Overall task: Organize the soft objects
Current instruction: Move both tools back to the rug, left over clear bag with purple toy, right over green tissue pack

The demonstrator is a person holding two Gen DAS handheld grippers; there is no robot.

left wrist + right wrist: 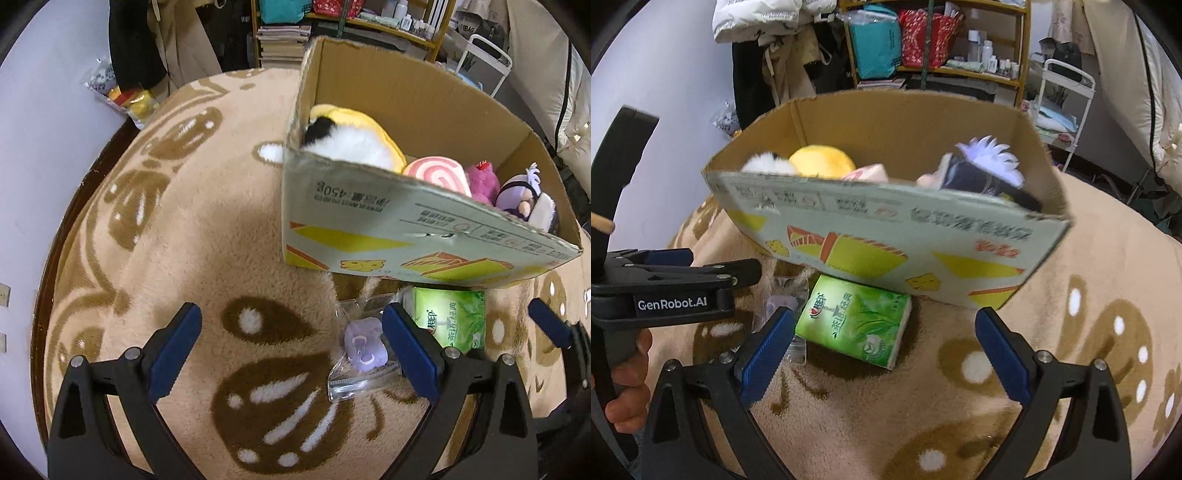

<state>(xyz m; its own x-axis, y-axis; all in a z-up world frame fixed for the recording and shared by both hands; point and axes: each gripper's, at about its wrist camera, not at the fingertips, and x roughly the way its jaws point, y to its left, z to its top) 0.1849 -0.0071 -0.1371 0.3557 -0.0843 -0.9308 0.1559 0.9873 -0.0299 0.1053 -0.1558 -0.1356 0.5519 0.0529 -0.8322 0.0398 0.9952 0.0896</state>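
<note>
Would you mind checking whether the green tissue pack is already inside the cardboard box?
No, the green tissue pack lies on the blanket just outside the cardboard box, by its front wall.

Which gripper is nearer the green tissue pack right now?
Right. The right gripper is open just in front of the green tissue pack; the left gripper is off to its left, over the blanket.

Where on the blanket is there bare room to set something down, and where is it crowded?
Bare blanket lies left of the cardboard box, out to the wall, and between the open left gripper fingers. Another free patch sits right of the tissue pack, under the open right gripper. It is crowded in front of the box, where the pack and a clear pouch lie close together.
</note>
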